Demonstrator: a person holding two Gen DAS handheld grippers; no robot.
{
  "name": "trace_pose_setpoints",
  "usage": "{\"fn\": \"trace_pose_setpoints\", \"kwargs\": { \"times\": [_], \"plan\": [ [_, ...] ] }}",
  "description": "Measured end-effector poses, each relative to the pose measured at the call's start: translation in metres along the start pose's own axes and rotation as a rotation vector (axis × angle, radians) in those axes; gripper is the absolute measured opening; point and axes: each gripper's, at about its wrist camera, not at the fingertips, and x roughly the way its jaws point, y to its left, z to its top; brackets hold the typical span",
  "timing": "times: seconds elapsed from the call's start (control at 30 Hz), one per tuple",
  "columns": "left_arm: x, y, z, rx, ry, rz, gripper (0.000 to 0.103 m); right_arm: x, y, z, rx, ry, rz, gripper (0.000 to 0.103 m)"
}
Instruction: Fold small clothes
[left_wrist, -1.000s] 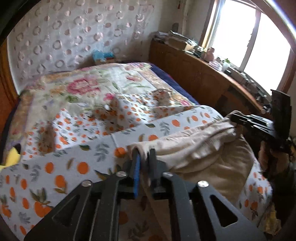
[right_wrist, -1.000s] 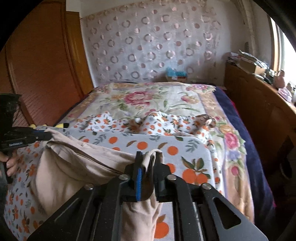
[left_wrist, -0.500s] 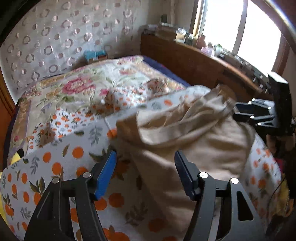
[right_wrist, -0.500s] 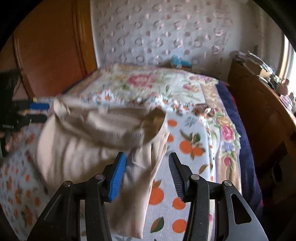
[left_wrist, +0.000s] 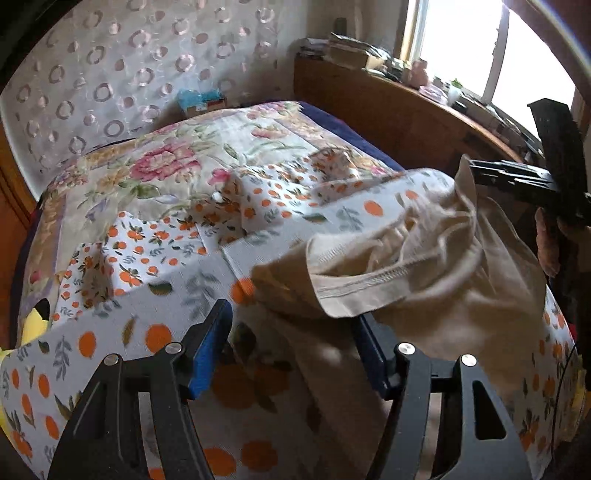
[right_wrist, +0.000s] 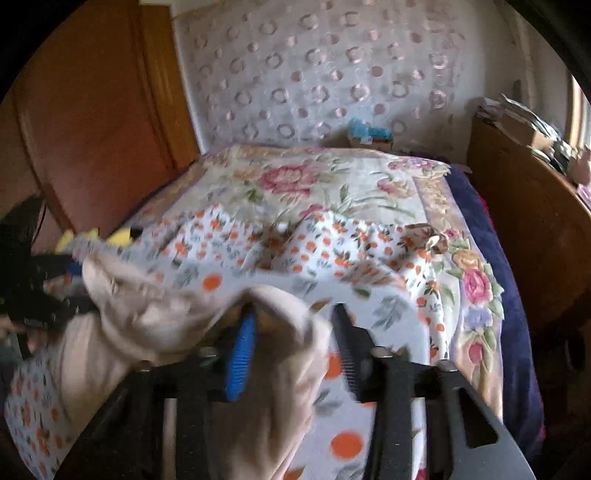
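Now the beige garment (left_wrist: 436, 280) lies loose on the bed (left_wrist: 155, 302), on its orange-print sheet, half folded over itself. The left gripper (left_wrist: 295, 343) has its fingers spread, cloth between them but not pinched, probably a let-go after the fold. The right gripper (right_wrist: 291, 343), jaws just closing, stands apart too, cloth draped over one finger. Beyond: a floral quilt (right_wrist: 314, 184), a wooden headboard (right_wrist: 92, 110), a bright window (left_wrist: 491, 48).

Home bedroom: quilted bed (left_wrist: 177, 173), window (left_wrist: 465, 48).
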Motion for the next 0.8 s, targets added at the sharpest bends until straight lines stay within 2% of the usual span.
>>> {"fn": "trace_pose_setpoints", "kwargs": {
  "times": [0.07,0.17,0.23,0.33,0.43,0.53,0.8],
  "plan": [
    [0.001,0.009,0.004,-0.028,-0.003,0.045,0.066,0.005,-0.014,0.002,0.053,0.021,-0.094,0.038],
    [-0.005,0.028,0.008,-0.110,-0.042,0.067,0.066,0.000,-0.018,0.000,0.063,0.019,-0.108,0.038],
    [-0.007,0.034,0.008,-0.126,-0.048,0.081,0.066,-0.007,-0.014,-0.004,0.047,0.019,-0.120,0.038],
    [-0.008,0.035,0.005,-0.128,-0.038,0.070,0.066,-0.014,-0.010,-0.006,0.041,0.025,-0.097,0.038],
    [-0.013,0.029,-0.001,-0.114,-0.040,0.042,0.066,-0.017,-0.001,-0.010,0.032,0.039,-0.045,0.055],
    [-0.012,0.019,-0.006,-0.099,-0.023,0.010,0.066,-0.016,0.002,-0.017,0.024,0.073,-0.012,0.061],
    [0.004,0.009,-0.013,-0.109,0.030,-0.055,0.066,0.000,-0.005,-0.029,0.067,0.155,0.019,0.063]
  ]
}}
